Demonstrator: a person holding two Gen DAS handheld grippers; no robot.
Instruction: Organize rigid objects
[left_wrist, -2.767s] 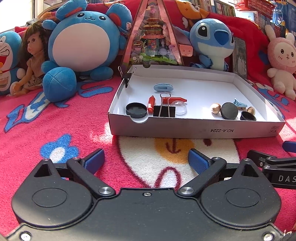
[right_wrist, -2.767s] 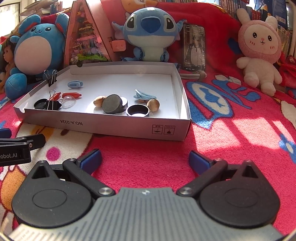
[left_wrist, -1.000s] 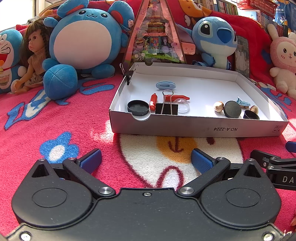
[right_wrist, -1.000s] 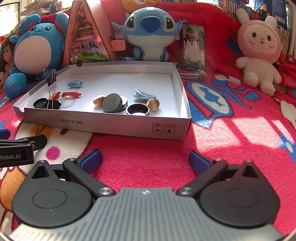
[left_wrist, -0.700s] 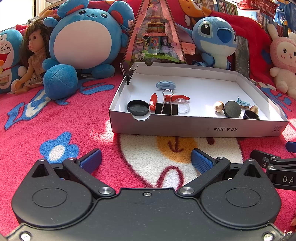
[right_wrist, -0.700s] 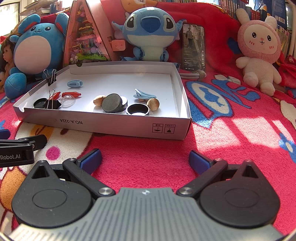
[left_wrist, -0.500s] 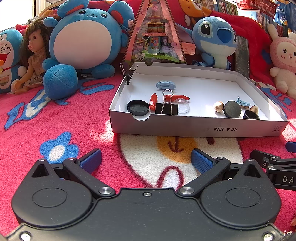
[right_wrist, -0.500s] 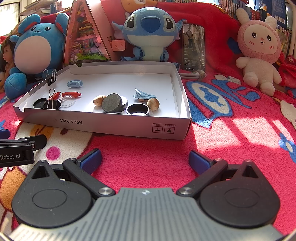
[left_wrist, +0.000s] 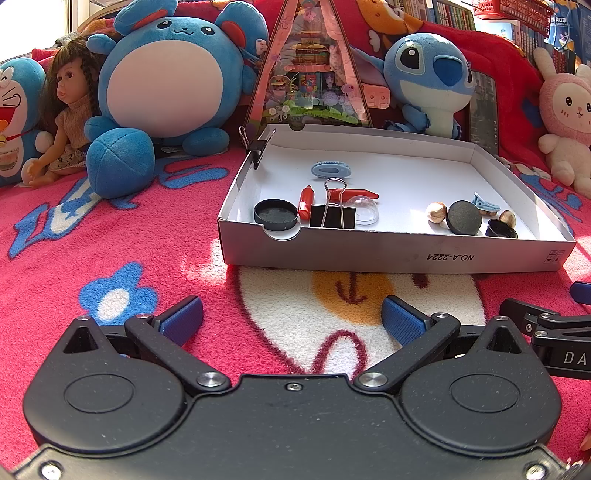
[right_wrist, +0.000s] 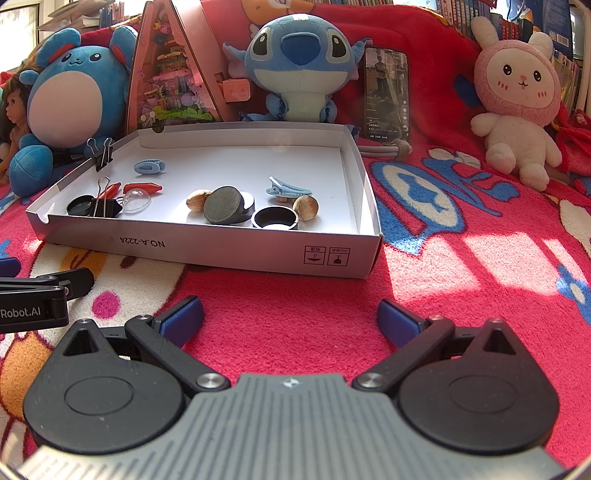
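Both the left gripper (left_wrist: 291, 317) and the right gripper (right_wrist: 290, 317) sit wide apart and hold nothing on the red fuzzy blanket (right_wrist: 295, 302), near the white cardboard box (right_wrist: 236, 254) where all the small hard things already lie, so little seems left.

Ahead of you the white box (left_wrist: 388, 254) looks like matt cardboard with printed marks on its front wall. Inside it, at ten o'clock, the binder clip (left_wrist: 332, 216) shows a matt black body and shiny wire handles; touching it sits a clear glossy dome (right_wrist: 136, 201). The grey disc (right_wrist: 222, 209) looks rough and matt. The blanket (right_wrist: 461, 280) under your blue, textured pads (left_wrist: 402, 325) is fuzzy fleece.
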